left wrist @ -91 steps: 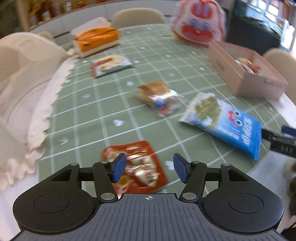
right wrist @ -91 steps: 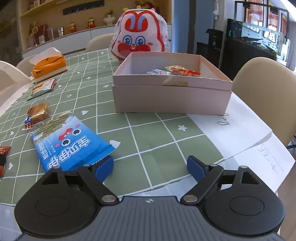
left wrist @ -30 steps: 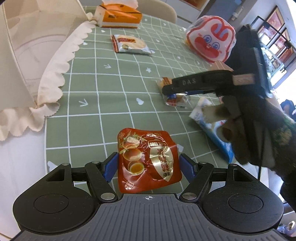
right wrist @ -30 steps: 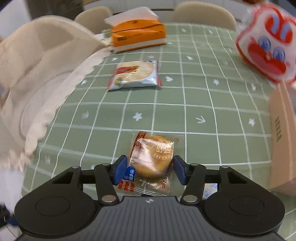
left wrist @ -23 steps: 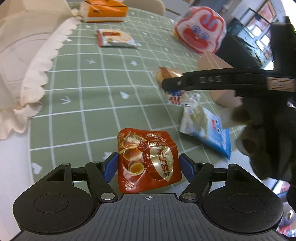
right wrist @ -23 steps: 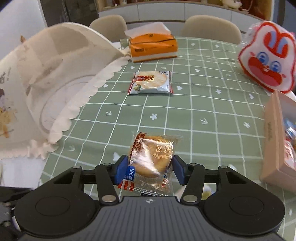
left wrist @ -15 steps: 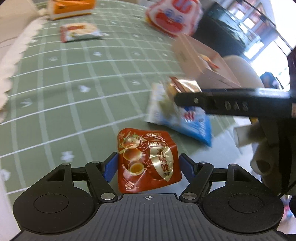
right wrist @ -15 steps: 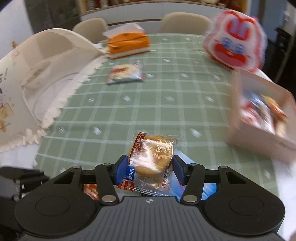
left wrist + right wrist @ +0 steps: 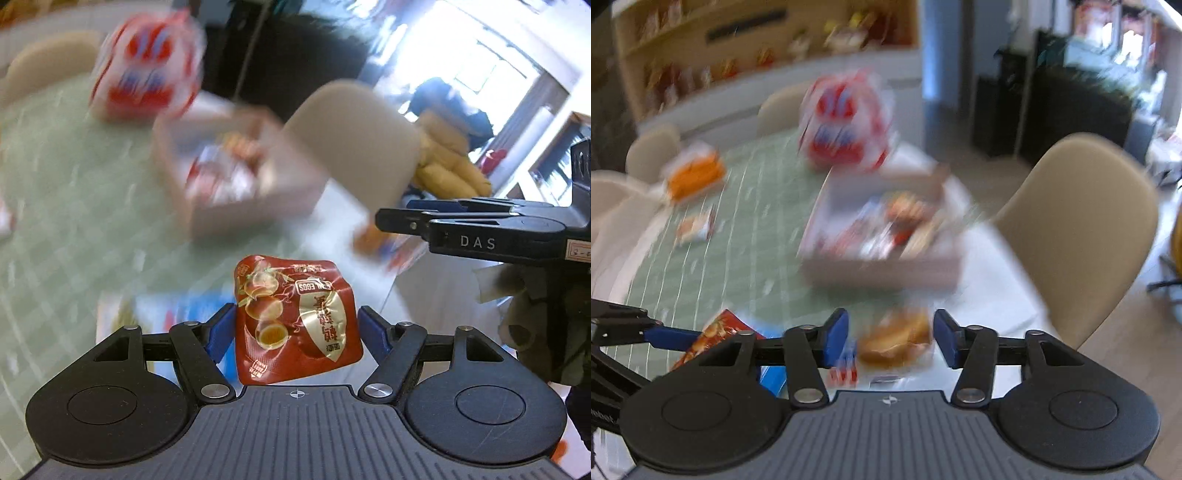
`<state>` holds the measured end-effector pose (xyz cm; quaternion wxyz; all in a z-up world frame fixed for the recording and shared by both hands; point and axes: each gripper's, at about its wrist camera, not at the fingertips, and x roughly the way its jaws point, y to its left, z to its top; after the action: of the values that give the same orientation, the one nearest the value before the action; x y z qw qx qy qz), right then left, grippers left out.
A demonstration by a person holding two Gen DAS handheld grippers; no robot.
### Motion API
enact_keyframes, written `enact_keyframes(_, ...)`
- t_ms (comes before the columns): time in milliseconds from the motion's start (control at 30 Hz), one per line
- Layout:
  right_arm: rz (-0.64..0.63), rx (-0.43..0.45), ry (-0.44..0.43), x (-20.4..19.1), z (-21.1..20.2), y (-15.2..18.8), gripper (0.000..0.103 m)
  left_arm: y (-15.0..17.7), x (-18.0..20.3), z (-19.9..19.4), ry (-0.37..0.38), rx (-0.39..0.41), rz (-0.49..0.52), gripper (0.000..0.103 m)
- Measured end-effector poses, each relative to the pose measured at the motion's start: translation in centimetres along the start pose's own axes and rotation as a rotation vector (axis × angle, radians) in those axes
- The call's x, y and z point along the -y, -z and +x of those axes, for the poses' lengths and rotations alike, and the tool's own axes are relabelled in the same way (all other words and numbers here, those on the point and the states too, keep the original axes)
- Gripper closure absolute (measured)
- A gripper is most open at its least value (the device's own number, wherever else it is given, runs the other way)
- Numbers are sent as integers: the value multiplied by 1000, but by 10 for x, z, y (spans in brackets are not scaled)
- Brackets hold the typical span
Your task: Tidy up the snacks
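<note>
- Snacks are split between both grippers and a pink box (image 9: 236, 206); the left-wrist view is badly smeared beyond the fingers.
- At the upper left of that view sits a red-and-white rabbit-face bag (image 9: 146, 70) on the green checked tablecloth (image 9: 66, 206), with the box just right of it and wrappers inside.
- At lower centre, the left gripper (image 9: 295, 334) has its blue pads pressed against both sides of a red egg-snack packet (image 9: 295, 317), which stands upright between them, lifted above the cloth.
- Under the packet, to its left, a blue bag (image 9: 184, 314) lies flat.
- At the right edge, the other tool's black fingers reach in from the side, with a blurred orange pack at their tips.
- In the right-wrist view, an orange tissue pack (image 9: 694, 173) sits at the left, and a small wrapped cracker pack (image 9: 696, 225) lies below it.
- At the lower left the red packet shows again, pinched by a blue pad.
- Centre frame holds the rabbit bag above the box, and a beige chair (image 9: 1082, 236) stands at the right.
- At bottom centre, the right gripper (image 9: 891, 339) has a clear-wrapped bun pack (image 9: 894, 343) between its fingers; gaps show on both sides of it, though blur leaves me unable to tell whether the pads grip it.
</note>
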<state>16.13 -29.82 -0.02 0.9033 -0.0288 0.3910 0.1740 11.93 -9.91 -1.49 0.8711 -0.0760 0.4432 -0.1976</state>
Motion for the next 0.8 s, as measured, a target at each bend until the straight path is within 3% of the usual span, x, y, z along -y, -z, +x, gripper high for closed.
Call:
enact_keyframes(100,6,120,2,24,-26,-30,57,-42,22,-7,-18,88,79,26)
enact_keyframes(200,3,195,-52,39,-35,-56,58,-72,34,-2,-43,144,125,26)
enact_keyframes(333,-12,201,-116,56,-21,-61,57,-80,31,21,-87,123,77,26)
enact_keyframes(367,-24,186,-137,63,-14,-55,57,-78,30,24,-89,111,65,26)
enact_keyframes(400,-33,167,-153,71,-9,-47,50,-73,29,30,-89,92,55,26)
enact_keyframes(433,-36,131,-156,78,2,-38,36,-67,27,36,-89,67,46,26)
enact_keyframes(500,-27,59,-115,89,26,-16,28,-55,22,45,-98,7,14,26)
enact_keyframes(633,14,-95,-69,107,79,23,28,-22,8,74,-119,-113,-72,26)
enact_keyframes(800,314,-240,-94,113,123,51,28,2,4,88,-143,-174,-131,26)
